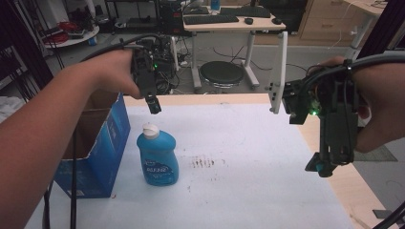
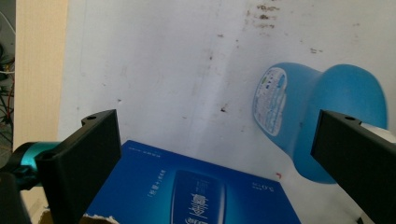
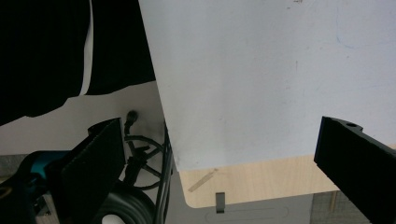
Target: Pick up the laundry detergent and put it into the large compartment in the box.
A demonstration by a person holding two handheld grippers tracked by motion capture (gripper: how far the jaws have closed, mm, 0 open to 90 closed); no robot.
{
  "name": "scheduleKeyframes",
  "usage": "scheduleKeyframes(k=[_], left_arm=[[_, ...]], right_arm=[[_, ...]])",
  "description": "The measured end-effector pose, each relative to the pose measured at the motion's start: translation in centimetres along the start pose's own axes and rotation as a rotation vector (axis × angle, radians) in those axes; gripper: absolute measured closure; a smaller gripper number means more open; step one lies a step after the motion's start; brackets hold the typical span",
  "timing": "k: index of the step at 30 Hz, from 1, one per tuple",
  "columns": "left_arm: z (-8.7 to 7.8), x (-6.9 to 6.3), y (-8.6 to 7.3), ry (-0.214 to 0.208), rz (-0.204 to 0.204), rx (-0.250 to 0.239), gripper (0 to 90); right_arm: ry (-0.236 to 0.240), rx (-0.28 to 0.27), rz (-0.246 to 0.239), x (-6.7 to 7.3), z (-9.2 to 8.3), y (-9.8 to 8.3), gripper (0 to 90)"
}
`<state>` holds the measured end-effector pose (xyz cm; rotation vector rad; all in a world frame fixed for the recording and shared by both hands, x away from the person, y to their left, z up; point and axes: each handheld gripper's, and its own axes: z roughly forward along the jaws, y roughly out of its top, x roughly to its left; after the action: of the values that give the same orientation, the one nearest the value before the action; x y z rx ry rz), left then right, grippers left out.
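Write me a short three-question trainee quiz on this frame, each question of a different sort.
1. True or false: the blue bottle stands upright with its white cap on.
2. Multiple choice: the open box stands (A) beside the bottle, toward the table's left edge, (B) behind it, (C) on the floor.
3. How do the jaws of the left gripper stand?

Key: 1 true. 2 A. 3 Wide apart, holding nothing, above the bottle and box.

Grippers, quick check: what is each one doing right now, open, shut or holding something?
Left gripper: open, empty, above the blue bottle and box.
Right gripper: open, empty, over the table edge.
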<state>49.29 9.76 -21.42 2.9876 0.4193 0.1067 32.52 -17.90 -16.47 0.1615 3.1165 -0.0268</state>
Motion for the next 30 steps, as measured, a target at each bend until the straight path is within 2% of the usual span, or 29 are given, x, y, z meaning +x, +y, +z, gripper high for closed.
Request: scheduleKeyframes(k=[1,2,3,6,9,11,16,22,26,30], left_arm=[[-0.8,-0.4,-0.2,0.007,0.005,-0.009,1.8],[-0.8,-0.4,-0.2,0.007,0.005,-0.009,1.7],[-1.7,-0.7,-0.4,0.009,0.01,-0.016,1.8],[-2.7,-1.3,-0.7,0.011,0.02,-0.025,1.7],[-3.2,-1.9,-0.9,0.001,0.04,-0.02,1.7],[-3.7,-2.9,-1.3,-0.01,0.064,-0.01,1.7],[-4.6,-4.4,-1.7,0.004,0.096,-0.015,1.7],[-5.0,-5.9,-2.1,0.008,0.137,0.001,1.7],[-4.9,-7.1,-2.2,0.002,0.186,-0.007,1.8],[-4.5,-8.1,-2.3,-0.005,0.209,-0.014,1.7]], right_arm=[[-0.002,-0.003,-0.001,0.1,0.0,0.0,1.3],[-0.002,-0.003,-0.001,0.1,0.0,0.0,1.3],[-0.01,0.007,-0.007,0.3,0.0,0.0,1.3],[-0.01,0.007,-0.001,0.4,0.0,0.0,1.3],[-0.012,0.008,0.001,0.6,-0.1,0.0,1.3],[-0.017,0.004,-0.006,0.8,-0.2,-0.2,1.3],[-0.025,0.007,0.001,1.2,-0.5,-0.2,1.3],[-0.025,0.013,0.013,1.8,-0.6,-0.4,1.3],[-0.025,0.016,0.007,1.8,-0.7,-0.6,1.3],[-0.026,0.014,0.021,1.9,-0.8,-0.6,1.3]])
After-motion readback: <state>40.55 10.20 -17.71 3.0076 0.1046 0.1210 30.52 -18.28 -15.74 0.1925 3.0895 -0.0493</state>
